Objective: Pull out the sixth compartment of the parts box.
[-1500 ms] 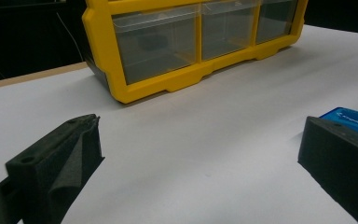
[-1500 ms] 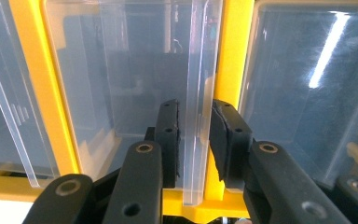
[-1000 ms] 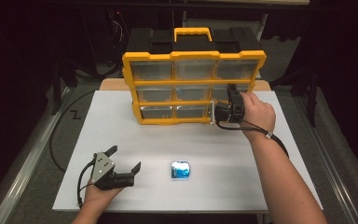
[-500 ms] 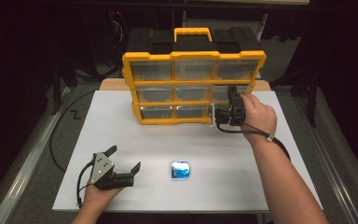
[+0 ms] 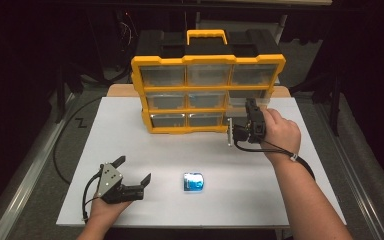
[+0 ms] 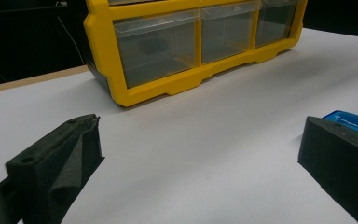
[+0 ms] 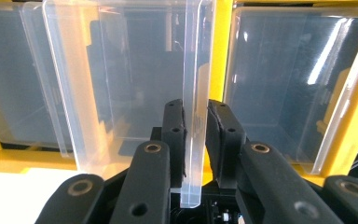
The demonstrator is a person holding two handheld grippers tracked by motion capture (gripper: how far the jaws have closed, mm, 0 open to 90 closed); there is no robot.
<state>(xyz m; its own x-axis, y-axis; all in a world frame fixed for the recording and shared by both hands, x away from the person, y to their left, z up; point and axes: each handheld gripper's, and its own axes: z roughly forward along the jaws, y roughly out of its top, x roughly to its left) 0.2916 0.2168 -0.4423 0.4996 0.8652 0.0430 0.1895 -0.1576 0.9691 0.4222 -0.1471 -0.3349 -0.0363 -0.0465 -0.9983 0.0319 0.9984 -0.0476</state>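
Note:
A yellow organiser [image 5: 207, 62] with clear drawers stands at the back of the white table [image 5: 130, 130]. My right gripper [image 5: 235, 131] is at its lower right, shut on the front lip of a clear drawer [image 5: 229, 131] that is drawn out of the frame. In the right gripper view the drawer [image 7: 121, 84] has its lip pinched between the jaws of the right gripper [image 7: 196, 112], in front of the yellow frame [image 7: 221, 56]. My left gripper [image 5: 134, 168] rests open and empty near the front left. A small blue packet [image 5: 193, 182] lies to its right.
The left gripper view has the organiser [image 6: 168, 86] ahead across bare table and the blue packet [image 6: 349, 122] just behind the right-hand jaw of the left gripper [image 6: 200, 126]. A black cable [image 5: 60, 150] loops off the table's left edge.
My right gripper has come toward the near side of the table with the clear drawer, drawing it farther out of the organiser. The left gripper has stayed put.

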